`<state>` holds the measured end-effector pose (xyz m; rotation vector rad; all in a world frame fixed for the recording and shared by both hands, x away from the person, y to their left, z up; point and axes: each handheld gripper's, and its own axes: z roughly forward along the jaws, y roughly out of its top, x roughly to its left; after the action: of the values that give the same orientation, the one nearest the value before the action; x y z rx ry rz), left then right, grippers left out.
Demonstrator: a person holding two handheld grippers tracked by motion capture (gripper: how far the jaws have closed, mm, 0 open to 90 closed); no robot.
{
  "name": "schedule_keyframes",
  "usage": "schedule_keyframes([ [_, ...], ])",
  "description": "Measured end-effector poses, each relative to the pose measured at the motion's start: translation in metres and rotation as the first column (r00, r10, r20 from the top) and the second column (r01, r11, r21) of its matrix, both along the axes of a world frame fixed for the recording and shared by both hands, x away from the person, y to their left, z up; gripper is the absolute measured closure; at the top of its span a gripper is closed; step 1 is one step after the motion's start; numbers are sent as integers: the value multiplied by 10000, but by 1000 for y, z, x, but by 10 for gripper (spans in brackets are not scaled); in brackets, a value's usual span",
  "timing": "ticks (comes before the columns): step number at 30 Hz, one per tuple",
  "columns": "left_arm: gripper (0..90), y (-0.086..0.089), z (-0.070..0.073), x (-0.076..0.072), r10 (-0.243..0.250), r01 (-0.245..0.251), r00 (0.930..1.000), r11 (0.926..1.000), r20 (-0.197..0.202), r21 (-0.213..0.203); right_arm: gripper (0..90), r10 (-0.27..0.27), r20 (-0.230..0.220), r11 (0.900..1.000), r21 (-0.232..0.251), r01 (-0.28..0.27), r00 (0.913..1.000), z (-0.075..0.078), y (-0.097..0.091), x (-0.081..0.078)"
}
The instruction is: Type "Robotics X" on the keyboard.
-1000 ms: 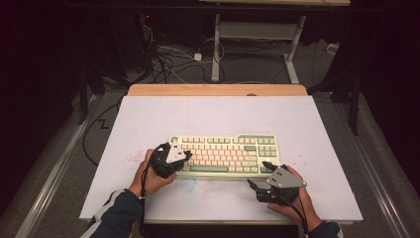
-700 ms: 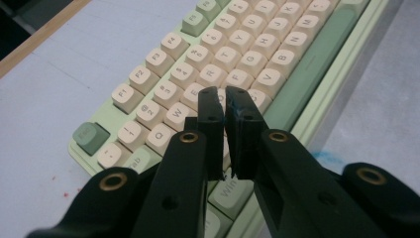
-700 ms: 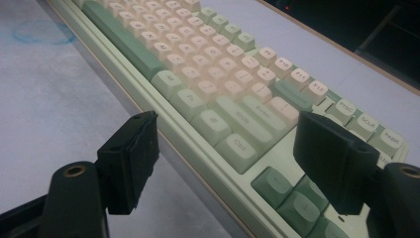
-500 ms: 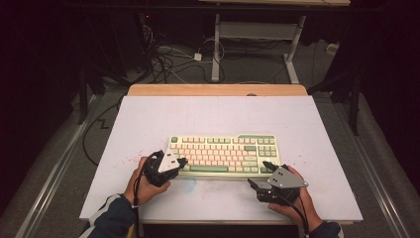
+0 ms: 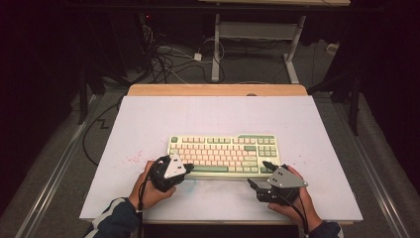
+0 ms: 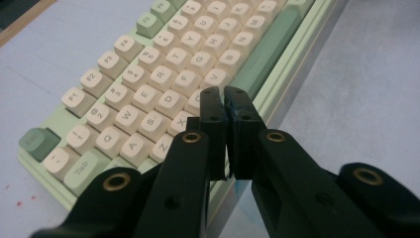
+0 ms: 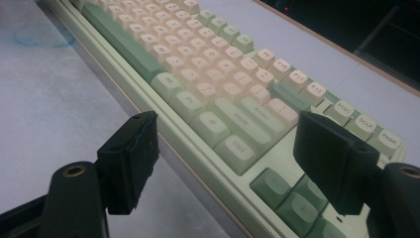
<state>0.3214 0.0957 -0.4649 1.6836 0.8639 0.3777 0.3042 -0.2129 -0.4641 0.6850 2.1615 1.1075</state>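
Nearest me, at 5 o'clock on the counter (image 5: 148, 119), I hold the right tool (image 5: 261, 176) with its jaws wide apart and nothing between them. It rests off the keyboard's (image 5: 225, 153) near right corner; in the right gripper view its pads frame the Ctrl and arrow keys without touching them. At 7 o'clock, the left tool (image 5: 187, 168) has its jaws pressed together, empty, forming a single blunt tip. In the left gripper view (image 6: 224, 101) this tip sits over the bottom letter row, beside the green space bar (image 6: 270, 49), at or just above the keys; I cannot tell whether it presses one. The keyboard lies flat at the counter's centre, long edge toward me. I judge the work to be key pressing with the closed left tip, in progress. No key appears visibly depressed, and the right tool is not yet engaged. Beyond, at 12 o'clock, cables (image 5: 173, 54) lie on the floor.
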Motion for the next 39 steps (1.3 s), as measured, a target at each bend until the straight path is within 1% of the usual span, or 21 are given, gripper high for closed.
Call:
schedule_keyframes([
  [2, 852, -5, 0, 2, -38, 38, 10000, 10000, -44, -13, 265, 4, -35, 10000, -40, -4, 10000, -1, 0, 0],
  [5, 853, -12, -1, 5, -146, 146, 9999, 9998, -33, 139, 265, 29, -47, 10000, -63, -29, 10000, -2, 1, 1],
  [8, 853, -18, 0, 10, -143, 143, 9999, 9996, -31, 248, 265, 18, -57, 10000, -58, -19, 10000, -2, 1, 1],
  [10, 853, -20, 0, 13, -143, 145, 9998, 9997, -113, 205, 265, -2, -69, 10000, -56, 2, 10000, -2, 1, 1],
  [14, 853, -23, -3, 17, -130, 136, 9997, 9994, -197, 315, 265, -12, -75, 10000, -59, 11, 10000, -2, 0, 1],
  [18, 853, -26, -5, 18, -195, 204, 9995, 9991, -247, 361, 265, 25, -99, 9999, -102, -26, 9999, -3, 1, 2],
  [22, 852, -29, -7, 18, -267, 277, 9993, 9987, -243, 419, 265, 31, -114, 9999, -124, -33, 9999, -3, 2, 1],
  [30, 849, -29, -9, 19, -243, 260, 9992, 9983, -317, 529, 265, 66, -110, 9999, -153, -67, 9999, -3, 1, 2],
  [35, 853, -29, -10, 19, -253, 269, 9993, 9978, -280, 599, 265, 53, -133, 9998, -173, -56, 9999, -4, 2, 2],
  [39, 854, -28, -10, 20, -199, 214, 9994, 9982, -273, 564, 265, 76, -130, 9998, -181, -78, 9999, -4, 2, 2],
])
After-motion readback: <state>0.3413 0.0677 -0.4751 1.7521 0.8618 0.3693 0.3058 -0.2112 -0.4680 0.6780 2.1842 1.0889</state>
